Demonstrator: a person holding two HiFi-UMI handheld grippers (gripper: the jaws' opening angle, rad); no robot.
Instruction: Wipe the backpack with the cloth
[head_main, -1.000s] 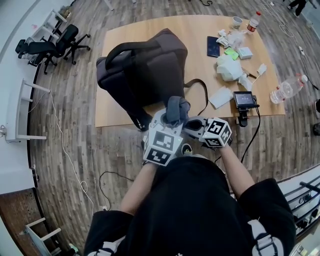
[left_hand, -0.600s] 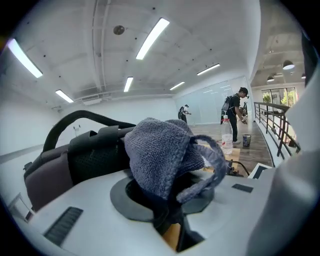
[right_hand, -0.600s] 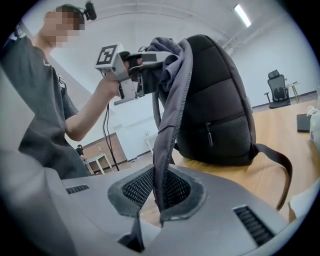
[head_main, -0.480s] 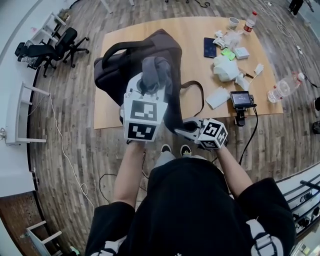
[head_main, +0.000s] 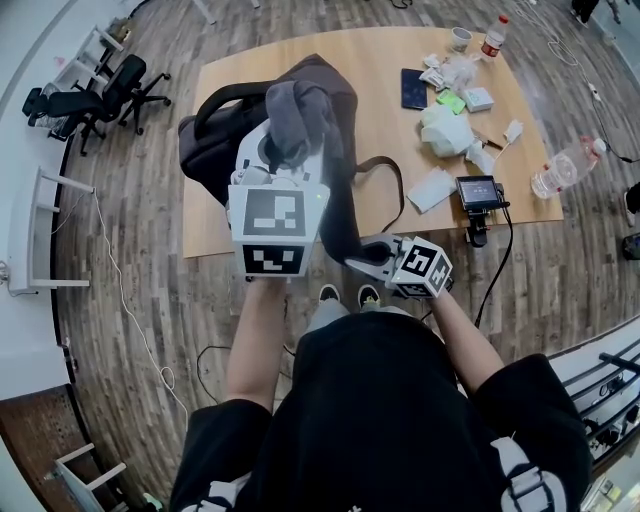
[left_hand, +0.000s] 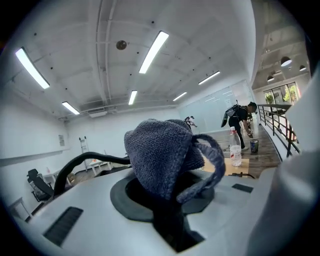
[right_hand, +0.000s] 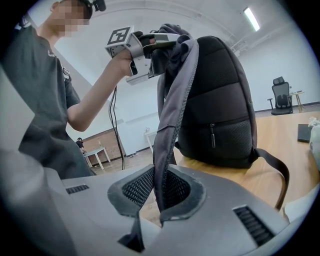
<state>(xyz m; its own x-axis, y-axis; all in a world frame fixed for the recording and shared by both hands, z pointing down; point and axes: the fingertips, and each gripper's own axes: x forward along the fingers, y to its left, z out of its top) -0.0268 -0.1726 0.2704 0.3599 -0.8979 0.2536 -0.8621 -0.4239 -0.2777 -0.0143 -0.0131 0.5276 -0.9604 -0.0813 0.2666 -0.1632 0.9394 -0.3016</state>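
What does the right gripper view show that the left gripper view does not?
Only the right gripper view: the right gripper shut on the backpack's strap, the backpack standing upright, and the left gripper held at its top from outside.
Only the left gripper view: a close look at the cloth bunched between the left jaws, a water bottle, and a distant person.
Both: the cloth in the left gripper and the wooden table.

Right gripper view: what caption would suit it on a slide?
Right gripper clamps the backpack strap while the left gripper holds the cloth above.
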